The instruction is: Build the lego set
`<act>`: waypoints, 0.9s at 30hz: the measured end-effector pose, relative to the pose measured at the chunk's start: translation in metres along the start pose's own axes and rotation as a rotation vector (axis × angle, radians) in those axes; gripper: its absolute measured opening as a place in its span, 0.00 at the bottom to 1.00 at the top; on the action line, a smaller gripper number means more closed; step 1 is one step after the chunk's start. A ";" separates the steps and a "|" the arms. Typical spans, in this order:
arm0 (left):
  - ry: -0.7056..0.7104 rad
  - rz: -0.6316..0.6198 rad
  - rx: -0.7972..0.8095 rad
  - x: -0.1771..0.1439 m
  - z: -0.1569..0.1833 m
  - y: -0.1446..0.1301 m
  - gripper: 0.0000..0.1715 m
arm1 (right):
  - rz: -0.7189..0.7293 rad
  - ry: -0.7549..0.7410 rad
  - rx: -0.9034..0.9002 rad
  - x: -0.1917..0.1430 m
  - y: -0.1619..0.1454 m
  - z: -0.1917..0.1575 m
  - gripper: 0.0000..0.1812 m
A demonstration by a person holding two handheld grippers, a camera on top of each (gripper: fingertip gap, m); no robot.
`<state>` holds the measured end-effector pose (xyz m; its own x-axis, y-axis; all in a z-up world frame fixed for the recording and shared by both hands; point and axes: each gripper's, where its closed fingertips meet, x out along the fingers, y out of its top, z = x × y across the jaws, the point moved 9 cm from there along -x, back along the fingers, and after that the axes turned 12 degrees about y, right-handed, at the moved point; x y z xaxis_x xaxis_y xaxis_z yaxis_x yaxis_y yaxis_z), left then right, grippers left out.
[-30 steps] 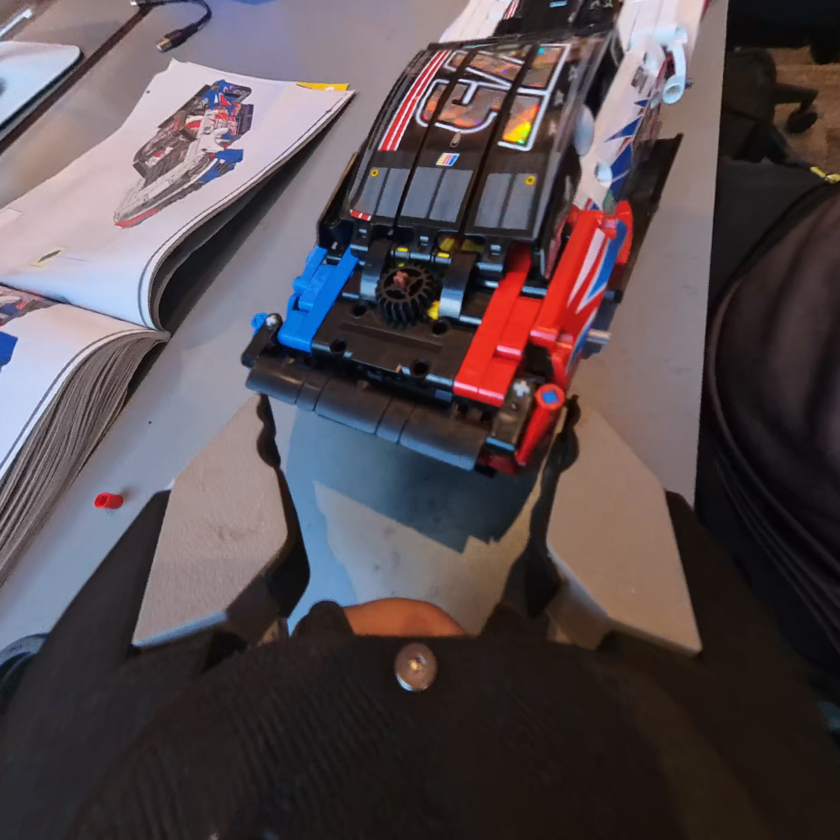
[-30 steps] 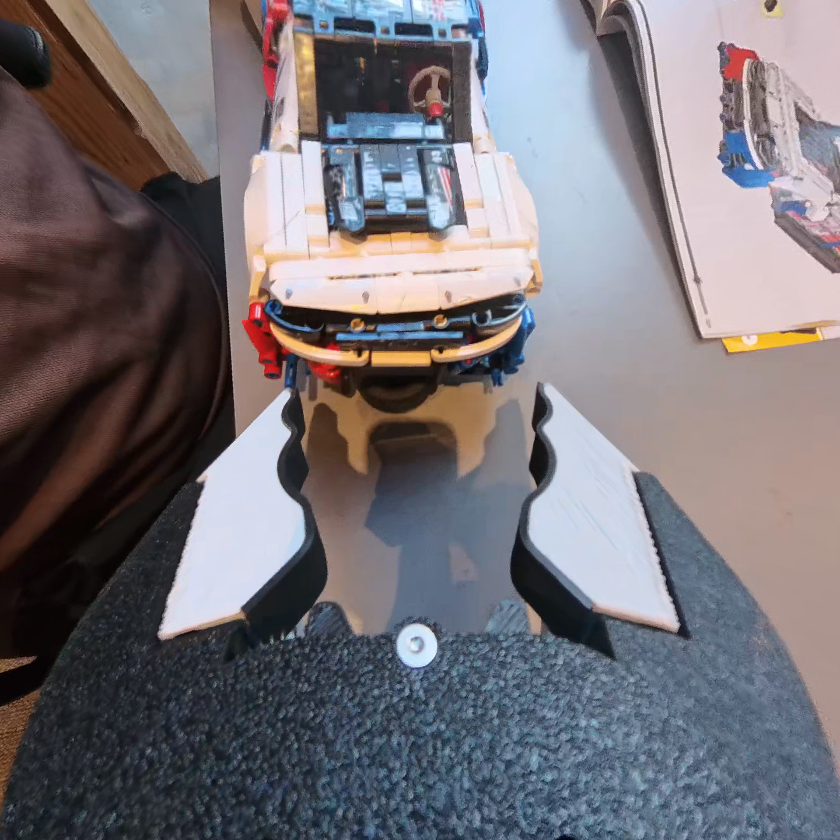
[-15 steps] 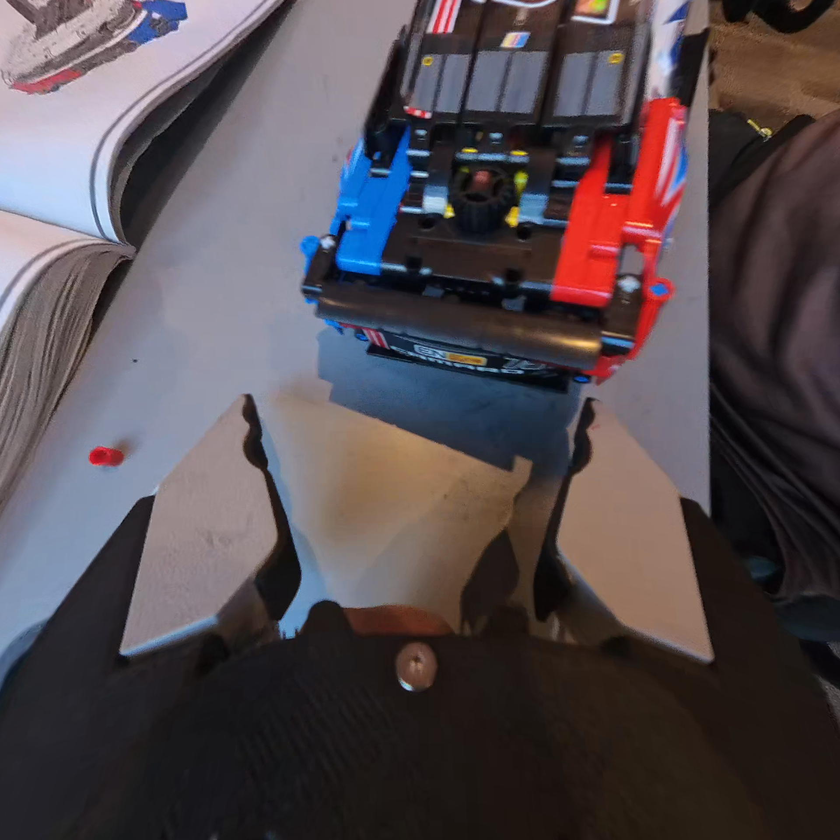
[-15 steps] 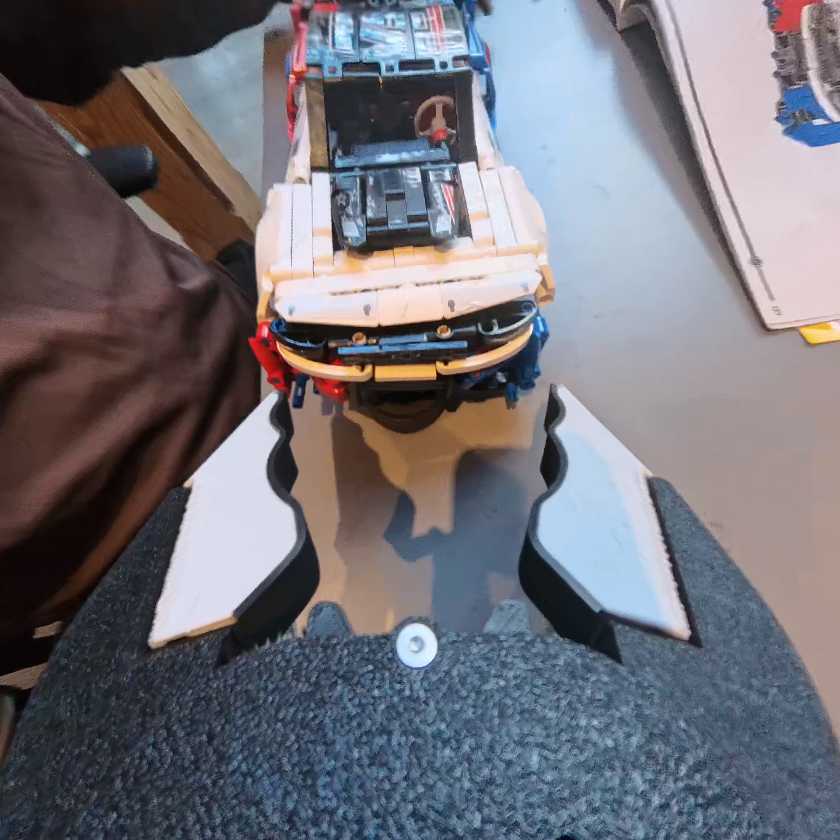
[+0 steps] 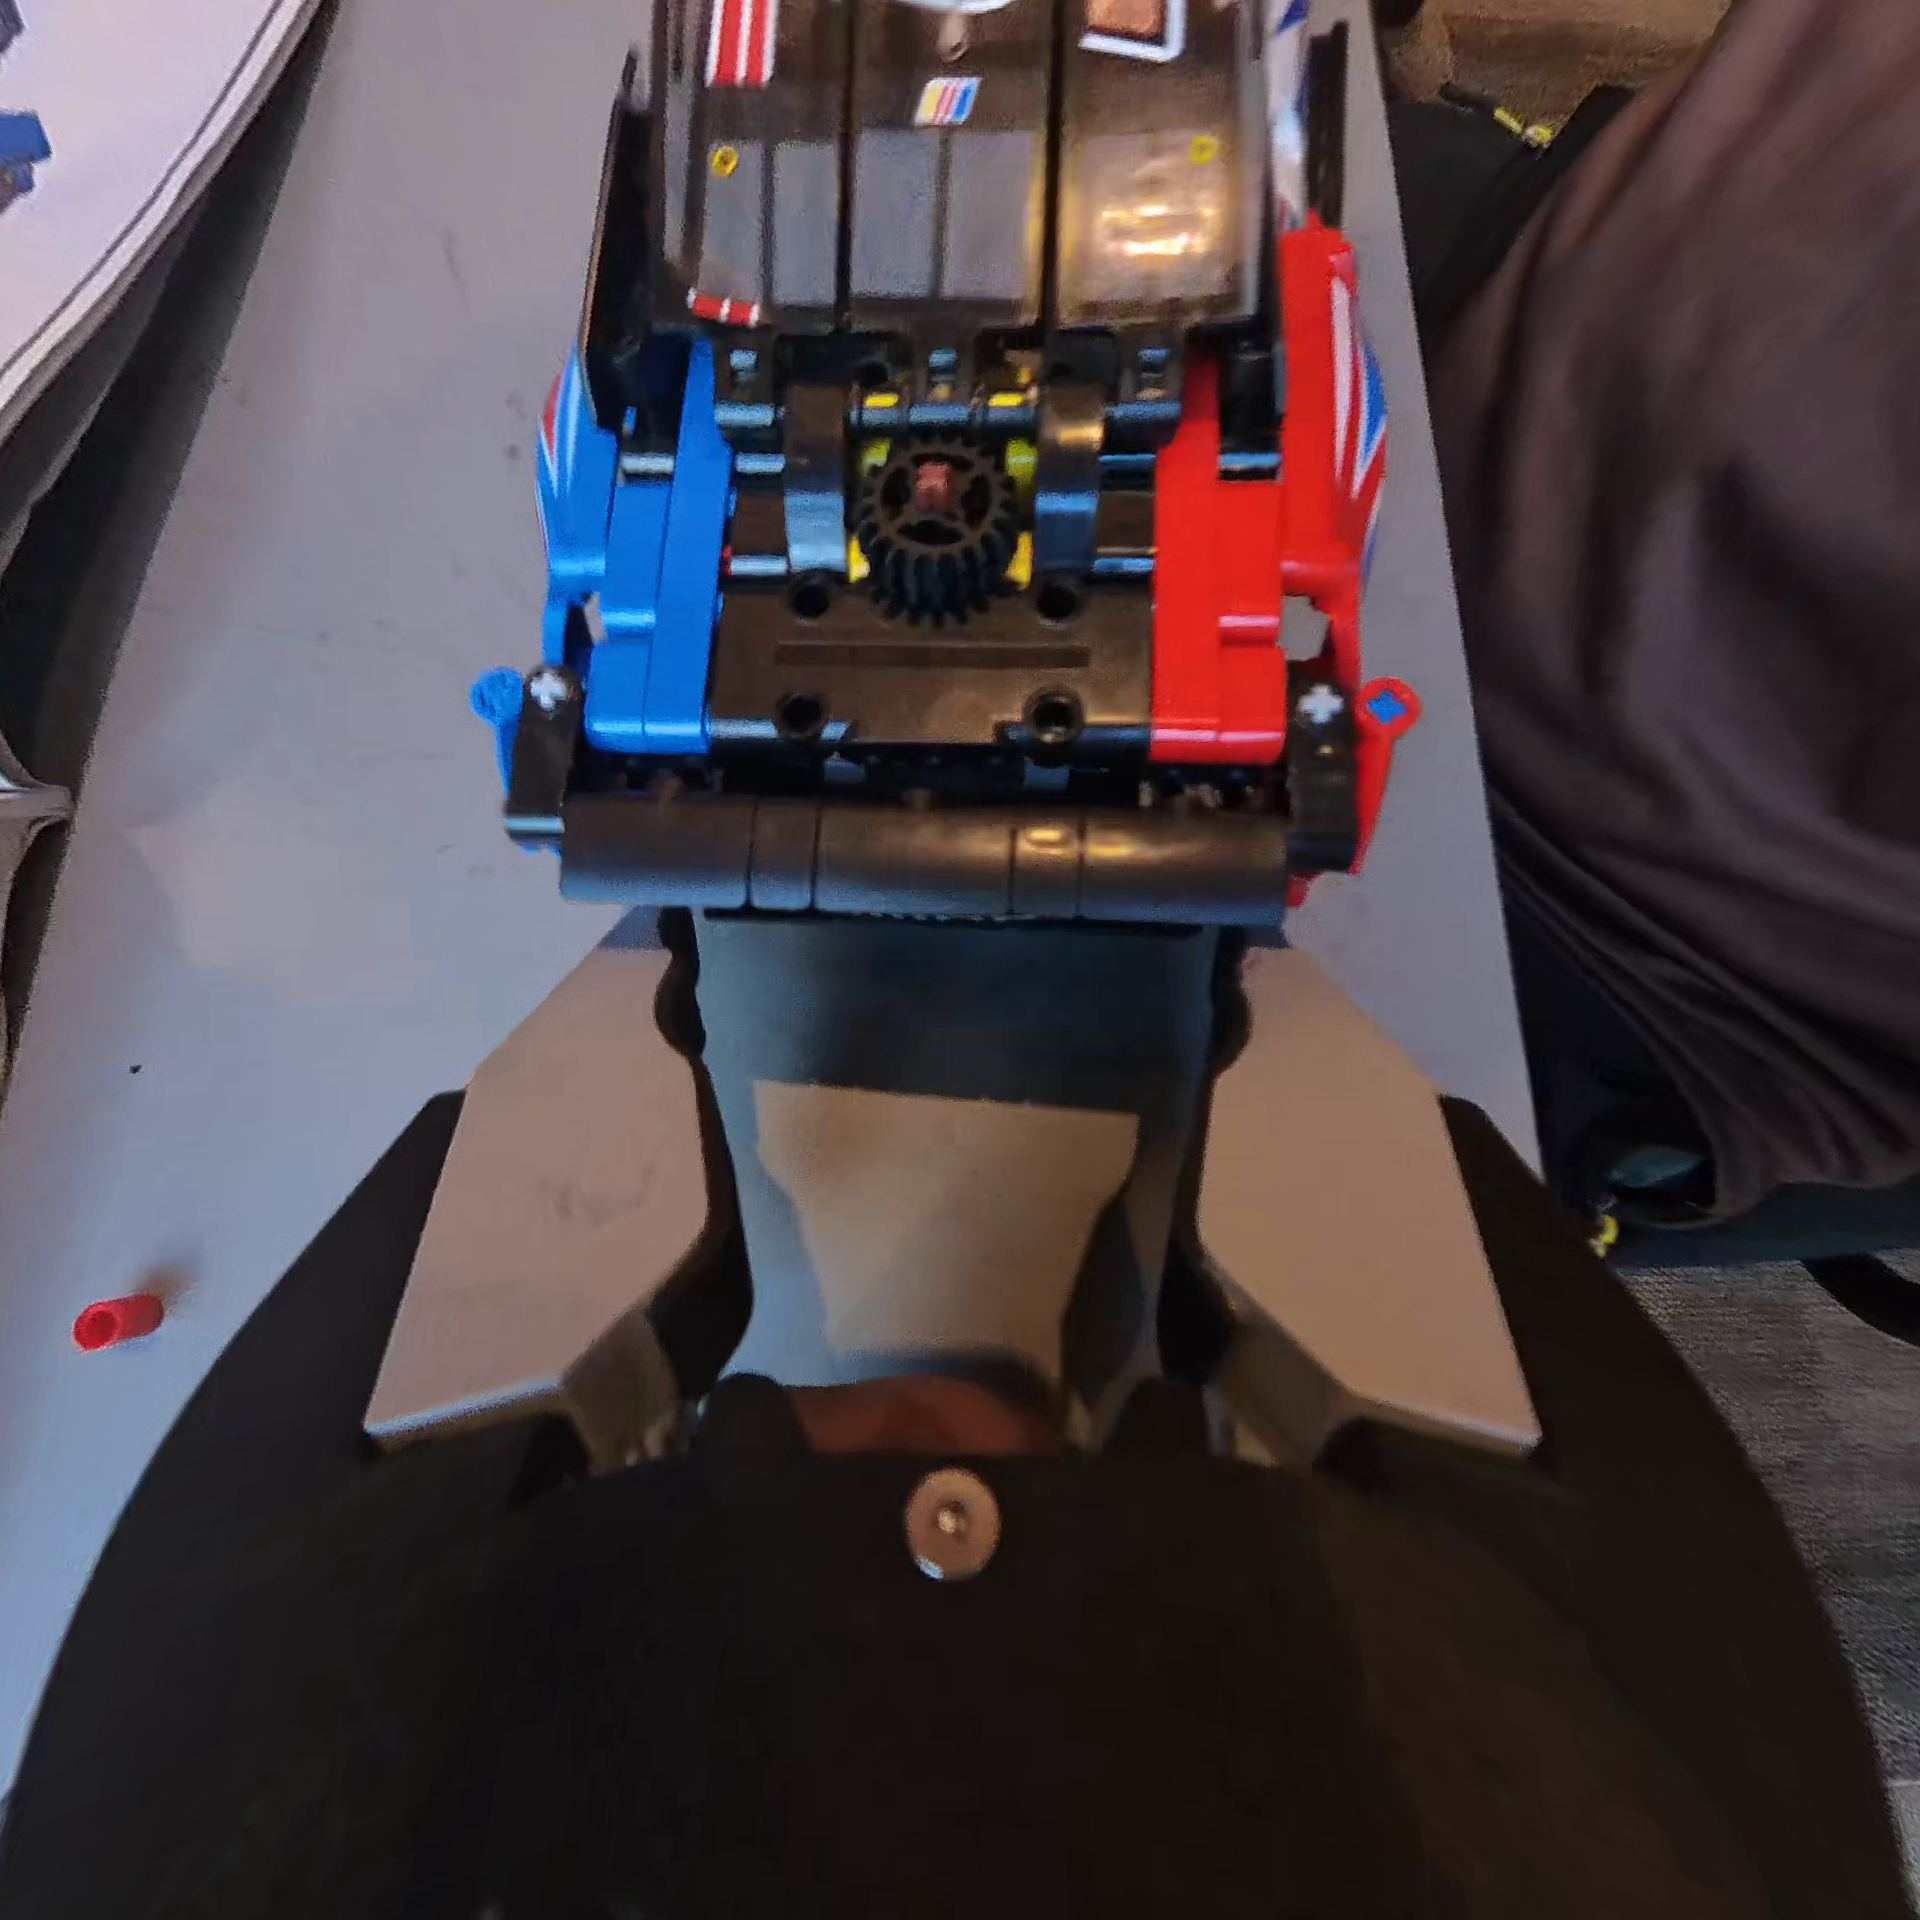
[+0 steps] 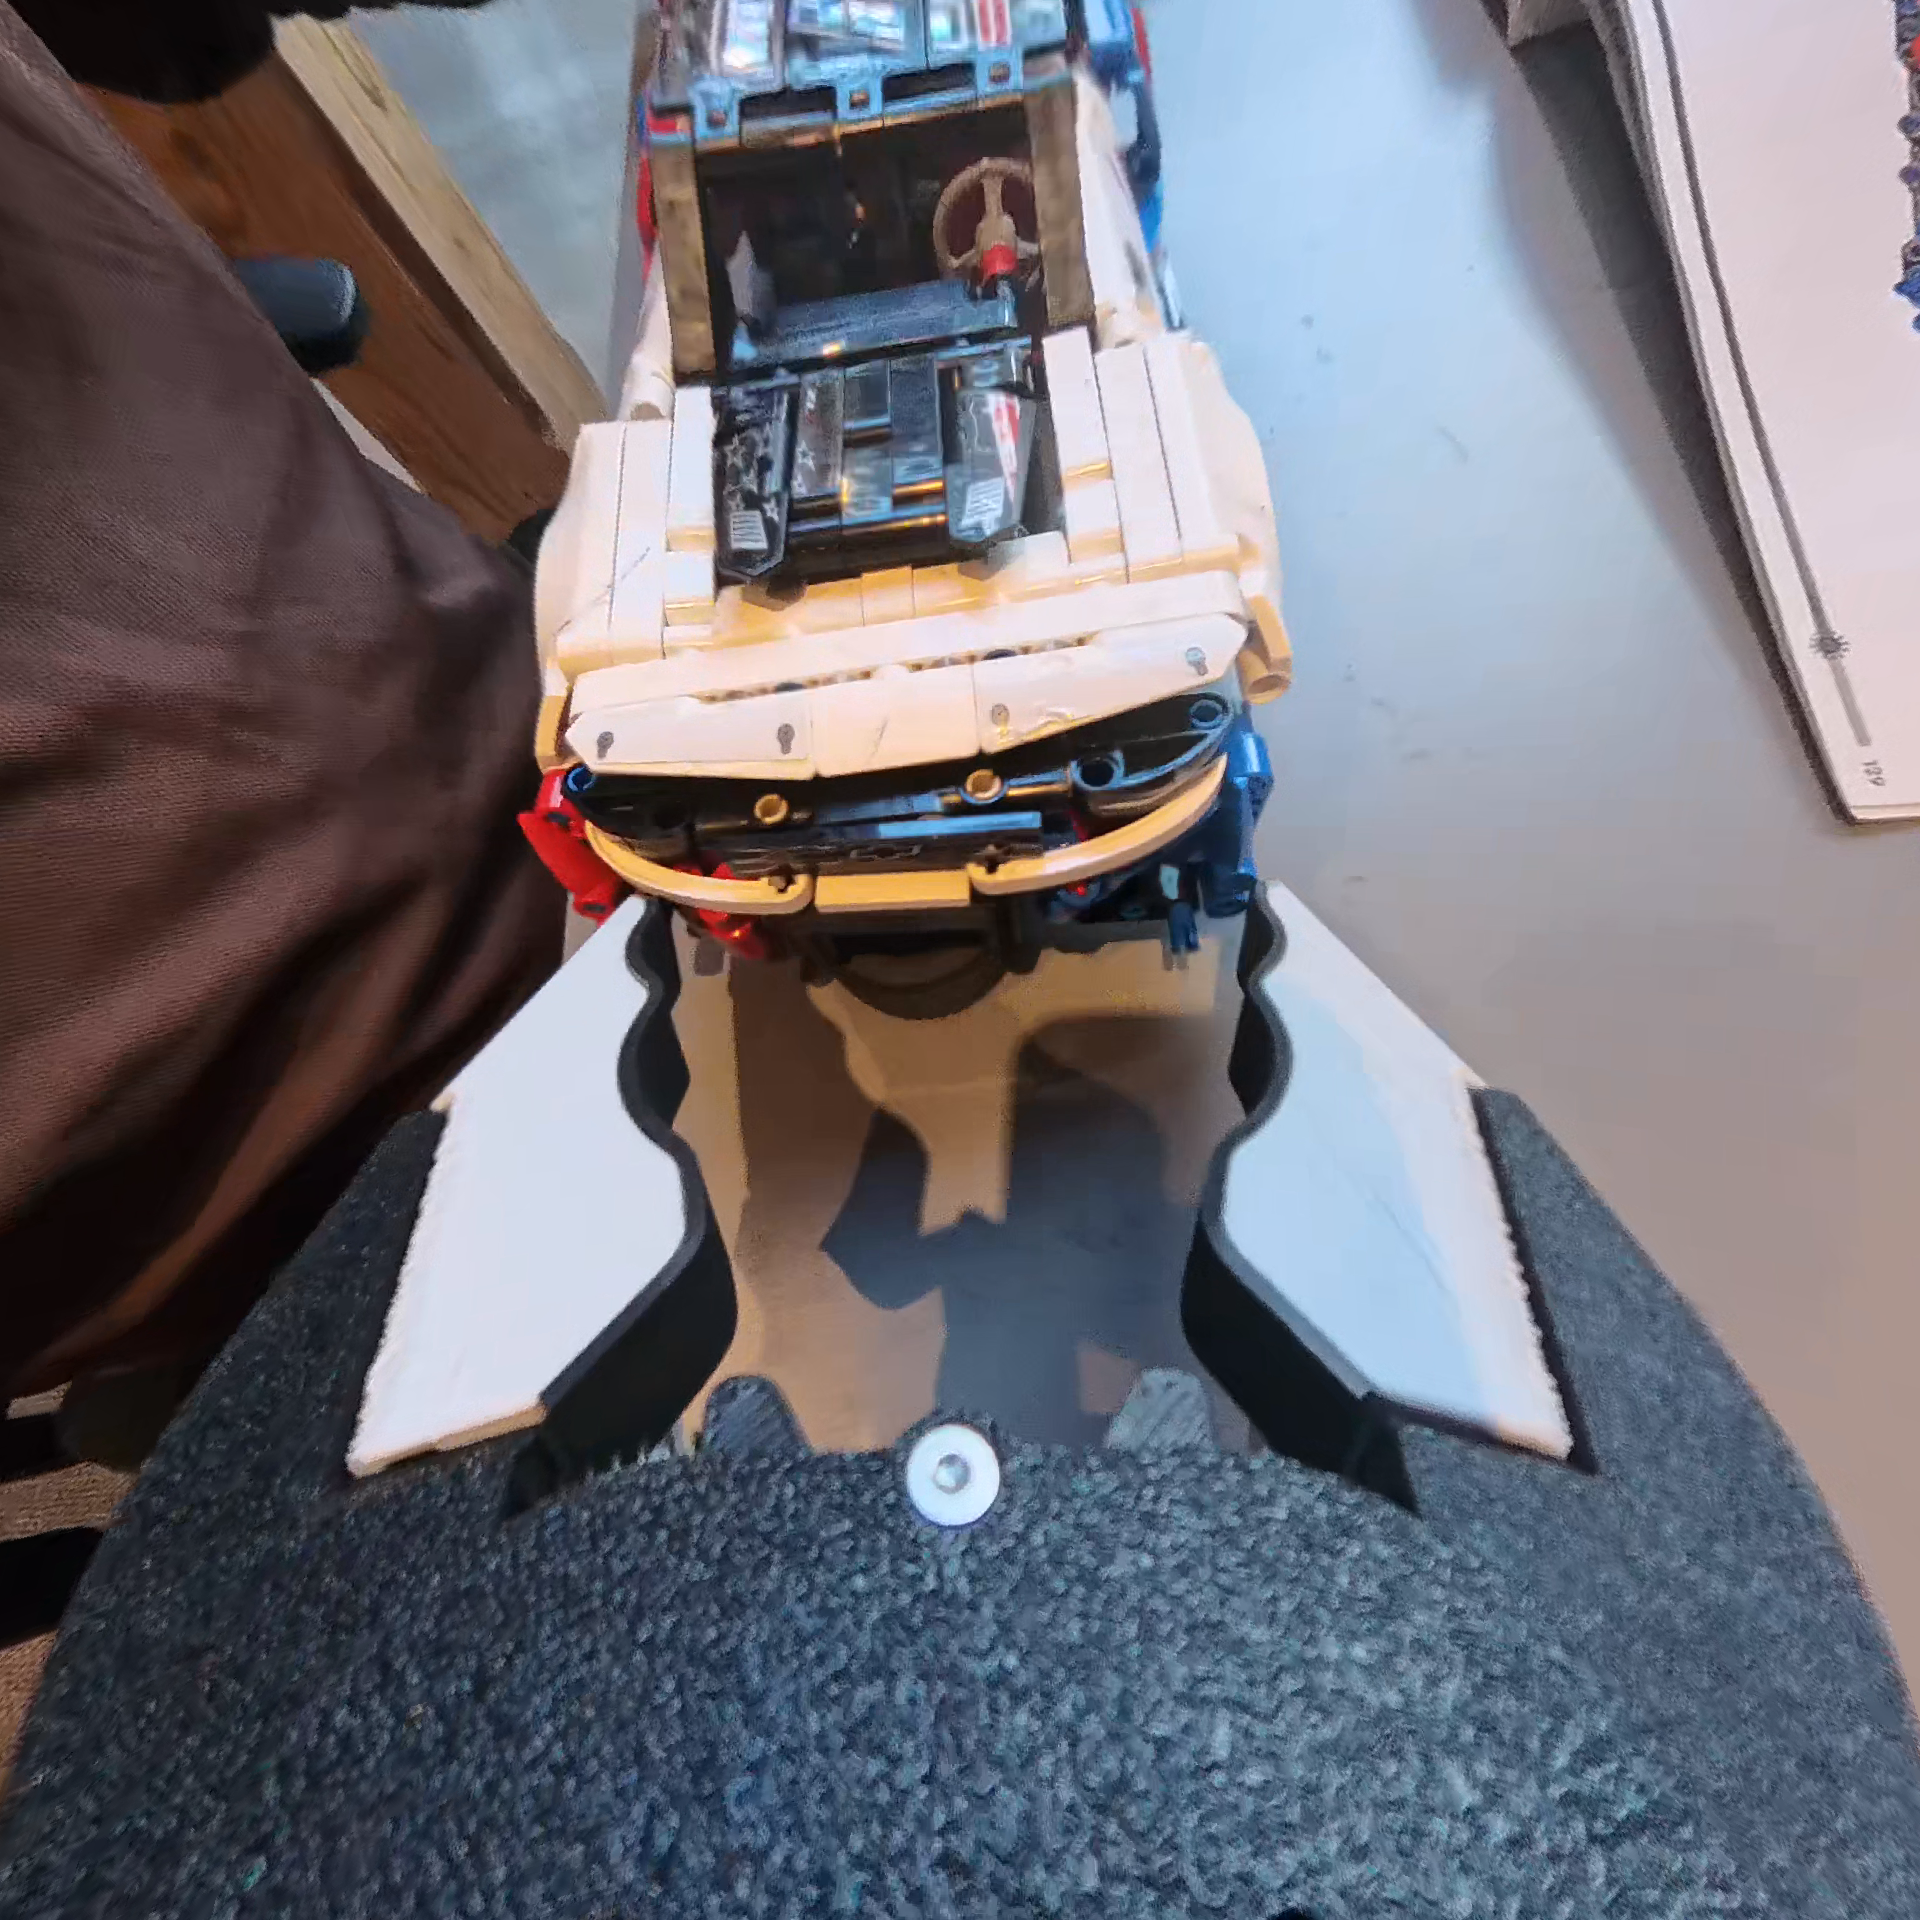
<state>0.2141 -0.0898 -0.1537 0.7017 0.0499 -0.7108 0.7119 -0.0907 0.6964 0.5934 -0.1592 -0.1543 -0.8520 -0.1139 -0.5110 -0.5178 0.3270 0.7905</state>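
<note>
A lego race car stands on the grey table. The left wrist view shows its rear end [image 5: 935, 644]: black roof, blue left panel, red right panel, a black gear in the middle. My left gripper [image 5: 951, 961] is open, its fingertips just under the black rear bar. The right wrist view shows the car's white nose [image 6: 904, 644] with black hood panels and a steering wheel behind. My right gripper [image 6: 951, 935] is open, its fingertips on either side of the front bumper, empty.
A small red lego pin [image 5: 116, 1324] lies loose on the table at the left. The open instruction book [image 6: 1787, 343] lies beside the car; its corner also shows in the left wrist view [image 5: 94, 187]. A person's dark clothing [image 5: 1704, 623] is at the table edge. Across from one pair of fingers to the other is roughly 25 cm. To reach the small red lego pin [image 5: 116, 1324] in a straight line is about 12 cm for my left fingers, about 35 cm for my right.
Both grippers have moved closer to the car's ends. The left gripper now looks squarely at the rear, its fingertips under the rear bar. Both stay open.
</note>
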 end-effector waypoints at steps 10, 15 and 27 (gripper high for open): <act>0.159 -0.030 0.069 -0.012 0.024 0.009 0.56 | -0.040 -0.076 -0.105 0.000 -0.001 -0.010 0.57; 0.184 -0.017 -0.001 -0.006 0.019 0.001 0.63 | -0.037 -0.095 -0.105 -0.007 0.001 -0.014 0.55; 0.505 -0.020 -0.299 -0.052 0.020 -0.042 0.69 | 0.087 -0.250 -0.103 -0.056 -0.017 -0.009 0.50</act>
<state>0.1473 -0.1086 -0.1483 0.5631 0.5235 -0.6395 0.6509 0.1959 0.7335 0.6490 -0.1672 -0.1365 -0.8545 0.1499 -0.4973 -0.4598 0.2270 0.8585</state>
